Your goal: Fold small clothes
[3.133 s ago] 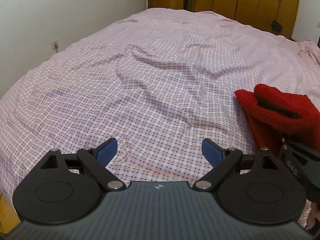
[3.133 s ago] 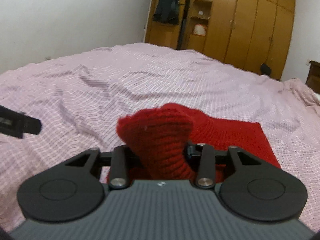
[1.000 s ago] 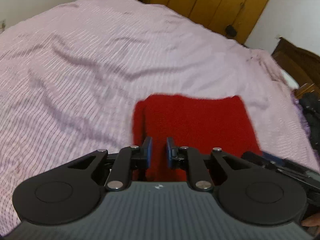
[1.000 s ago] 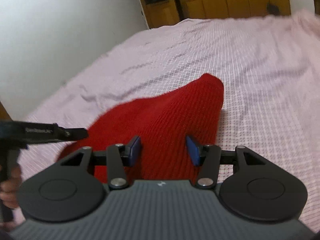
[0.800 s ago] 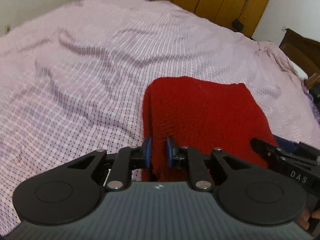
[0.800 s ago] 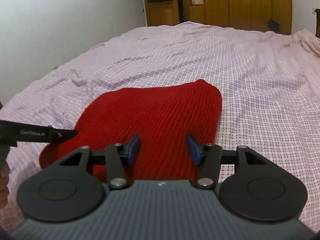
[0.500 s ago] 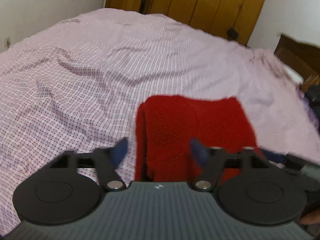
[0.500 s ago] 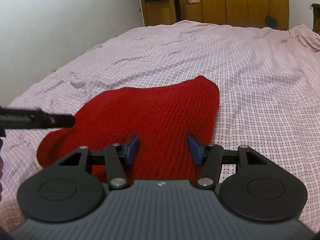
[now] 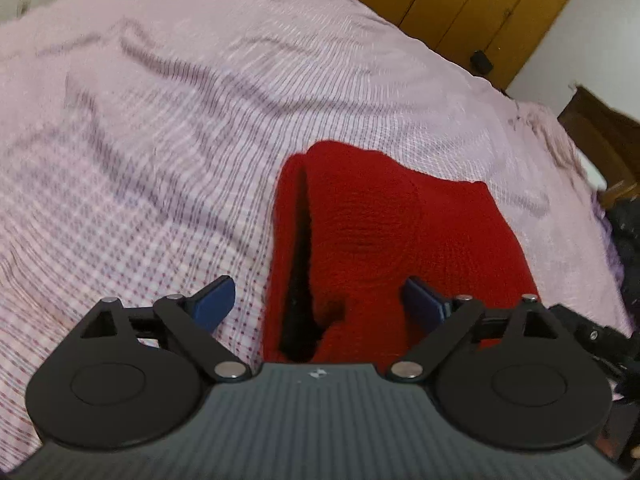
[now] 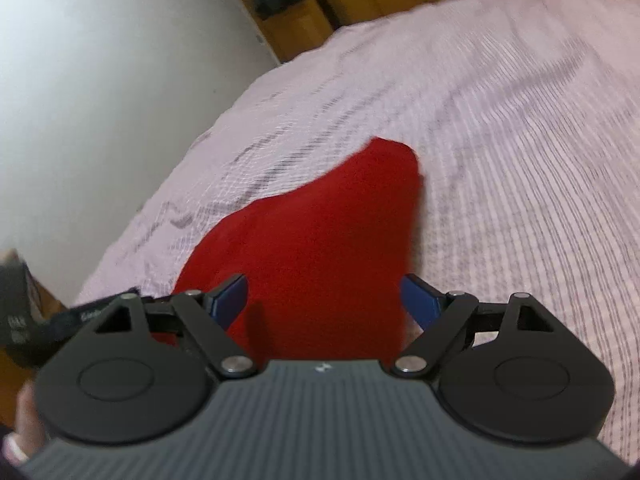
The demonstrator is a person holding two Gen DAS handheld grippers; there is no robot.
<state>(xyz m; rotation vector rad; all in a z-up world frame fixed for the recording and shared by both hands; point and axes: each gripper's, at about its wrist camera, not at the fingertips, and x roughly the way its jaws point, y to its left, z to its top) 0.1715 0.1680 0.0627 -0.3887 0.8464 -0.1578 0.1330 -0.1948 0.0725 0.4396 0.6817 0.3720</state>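
- The red knitted garment lies folded on the pink checked bedsheet that covers the bed, towards the near right part of the left wrist view.
- Its upper layer is doubled over the lower one, and along the left side a dark slit gapes between the two layers, running from the far edge down to the near edge.
- The left gripper has its blue-padded fingers spread wide and its jaws are opening; the near edge of the red knit lies between them, but neither pad presses on it.
- The left pad stands over the bare sheet just left of the garment, and the right pad is over the red knit.
- The right gripper is likewise spread, jaws opening, with the red cloth lying between and beyond its blue pads without being pinched.
- In the right wrist view the garment tapers to a rounded corner at its far end, and the picture is blurred.
- Part of the other black gripper shows at the near right edge of the left wrist view, and likewise at the near left edge of the right wrist view.
- A person's hand shows at the near left corner of the right wrist view, blurred.
- The sheet is wrinkled into long ridges on the far left of the bed.
- Yellow-brown wooden wardrobe doors stand at the far end of the room.
- A white wall runs along the left side of the bed.
- A dark wooden piece of furniture stands at the far right; what it is I cannot tell.
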